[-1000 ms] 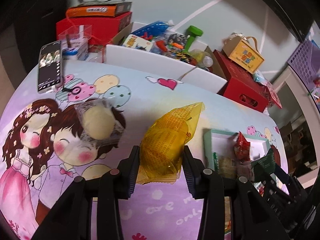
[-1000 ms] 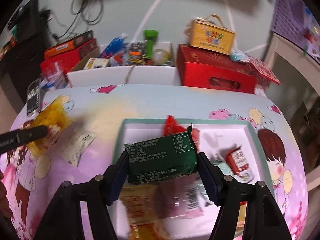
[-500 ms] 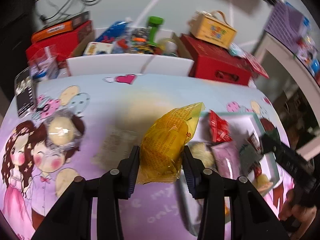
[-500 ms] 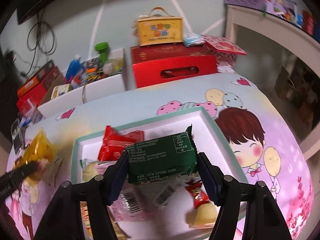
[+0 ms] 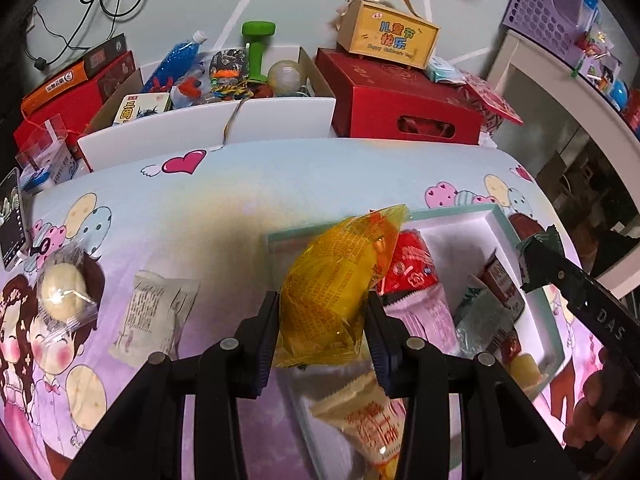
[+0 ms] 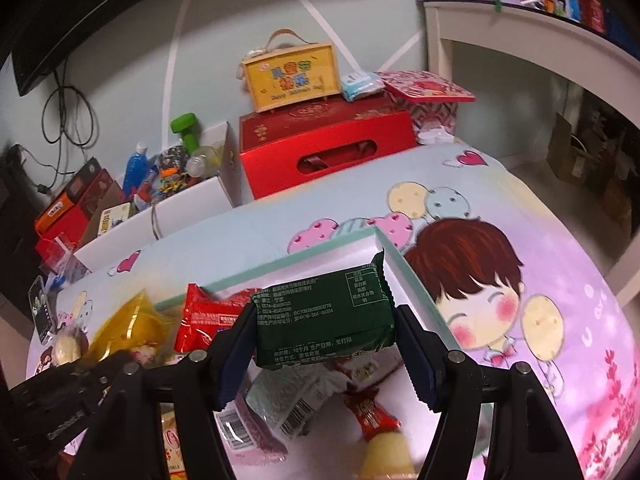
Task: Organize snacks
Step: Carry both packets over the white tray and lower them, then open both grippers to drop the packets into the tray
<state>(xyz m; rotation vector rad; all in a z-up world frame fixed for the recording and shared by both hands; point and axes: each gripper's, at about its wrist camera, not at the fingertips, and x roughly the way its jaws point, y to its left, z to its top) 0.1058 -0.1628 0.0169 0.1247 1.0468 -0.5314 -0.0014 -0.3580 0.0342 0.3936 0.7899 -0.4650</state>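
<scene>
My left gripper (image 5: 322, 326) is shut on a yellow snack packet (image 5: 340, 280), held above the left rim of the white tray with a teal edge (image 5: 452, 213). My right gripper (image 6: 326, 330) is shut on a dark green snack packet (image 6: 324, 320) over the same tray (image 6: 336, 245). In the tray lie a red packet (image 5: 412, 266), a pink packet (image 5: 424, 316), a pale green packet (image 6: 296, 396) and several other snacks. Left of the tray, on the cartoon tablecloth, a white packet (image 5: 154, 308) and a wrapped round bun (image 5: 64, 294) lie loose.
Behind the table stand a white box of toys (image 5: 208, 124), a red gift box (image 5: 400, 104) with a yellow case (image 5: 388, 36) on top, and red and orange boxes (image 5: 68, 92) at the left. A phone (image 5: 12, 220) lies at the table's left edge. A hand (image 5: 600, 412) shows at right.
The left gripper carried the yellow packet rightward, from beside the bun to above the tray's left rim. The right gripper shifted right over the tray with the green packet and rolled.
</scene>
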